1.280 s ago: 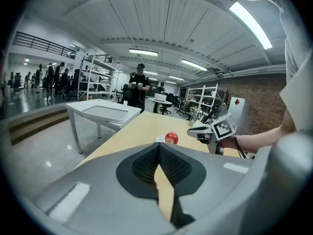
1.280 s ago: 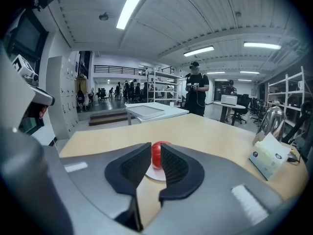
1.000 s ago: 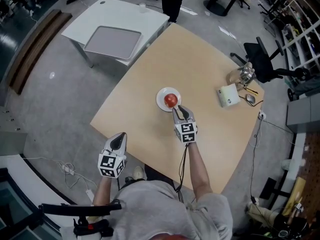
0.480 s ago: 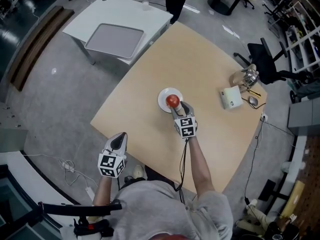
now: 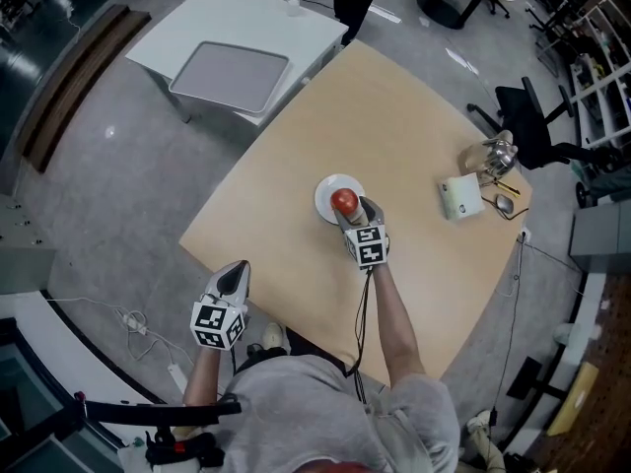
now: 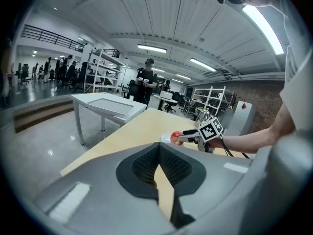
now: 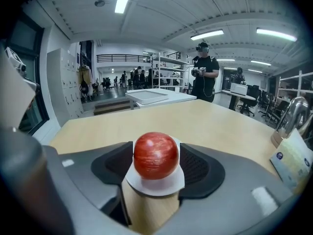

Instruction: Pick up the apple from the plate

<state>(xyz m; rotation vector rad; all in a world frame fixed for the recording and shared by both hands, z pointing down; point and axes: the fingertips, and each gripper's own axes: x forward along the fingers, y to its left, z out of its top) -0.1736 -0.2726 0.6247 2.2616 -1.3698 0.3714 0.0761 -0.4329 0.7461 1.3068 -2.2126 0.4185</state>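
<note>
Your right claw (image 5: 353, 210) has just been opening and stands wide, the glossy round red apple (image 7: 156, 154) between its ribbed pads (image 7: 199, 168), untouched, in the middle of the white plate (image 7: 146, 186). Close off-centre and that smooth sphere may squirt off the plate onto the pale wooden table (image 5: 414, 106). Your left claw (image 6: 159, 148), closed and empty, hangs well away from the plate.

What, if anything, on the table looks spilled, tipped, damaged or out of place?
Nothing stands out. The apple sits whole on its plate, which lies flat on the table; nothing is spilled. The right gripper has just been opening its jaws, which stand either side of the apple.
</note>
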